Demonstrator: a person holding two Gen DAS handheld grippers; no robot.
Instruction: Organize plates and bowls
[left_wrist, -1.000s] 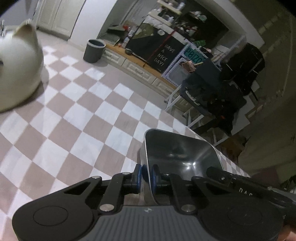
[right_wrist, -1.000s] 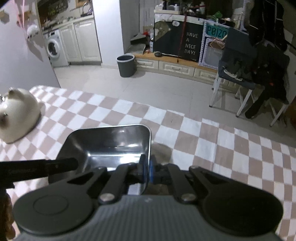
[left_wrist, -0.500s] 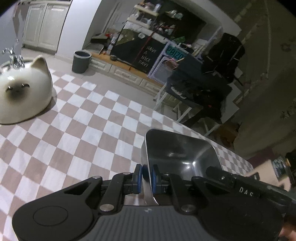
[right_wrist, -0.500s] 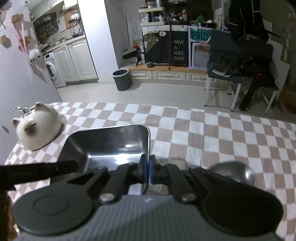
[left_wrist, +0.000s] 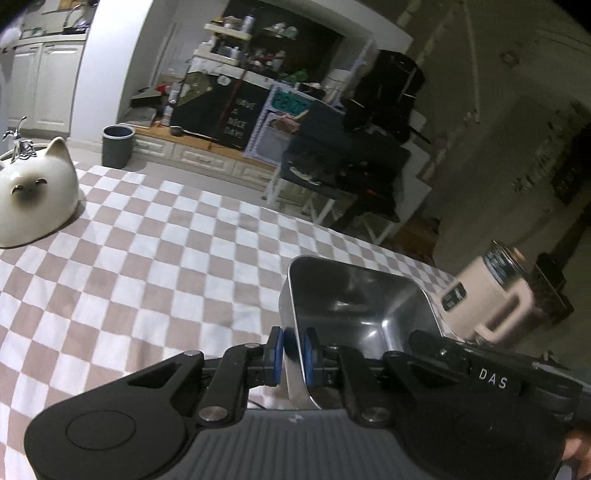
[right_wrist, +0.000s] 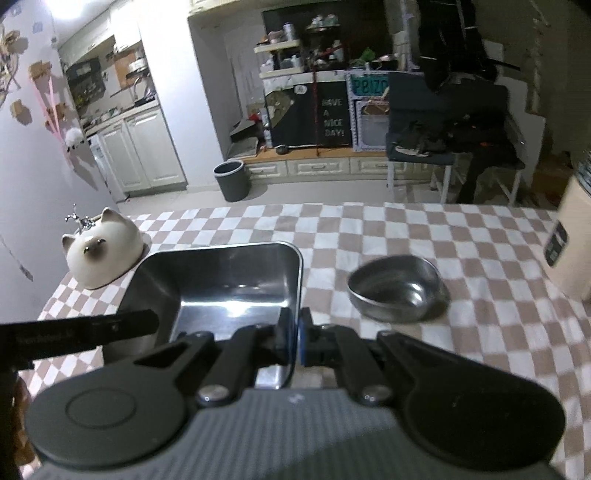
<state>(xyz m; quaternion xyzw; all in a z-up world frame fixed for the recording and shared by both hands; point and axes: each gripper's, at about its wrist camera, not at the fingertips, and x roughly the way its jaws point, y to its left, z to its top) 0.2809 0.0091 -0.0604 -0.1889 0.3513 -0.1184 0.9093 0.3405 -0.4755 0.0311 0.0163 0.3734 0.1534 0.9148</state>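
Both the left gripper (left_wrist: 291, 350) and right gripper (right_wrist: 293, 341) are clamped on the steel tray's (right_wrist: 229, 280) rims. The bowl (right_wrist: 397, 291) sits loose at the tray's three o'clock, so sorting looks barely begun.

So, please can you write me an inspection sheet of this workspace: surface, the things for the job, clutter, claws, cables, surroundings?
Surface: table under a brown-and-white checked cloth.
Job's things: square steel tray, held by both claws at opposite walls; round steel bowl standing on the cloth to its right, empty.
Clutter: white cat-shaped ceramic at the far left corner; beige lidded canister at the right edge.
Claws: left claw shut on the tray's left wall; right claw shut on its right wall.
Cables: nothing seen.
Surroundings: grey bin on the floor, white cabinets, a "Have a nice day" board, a chair piled with dark clothes.
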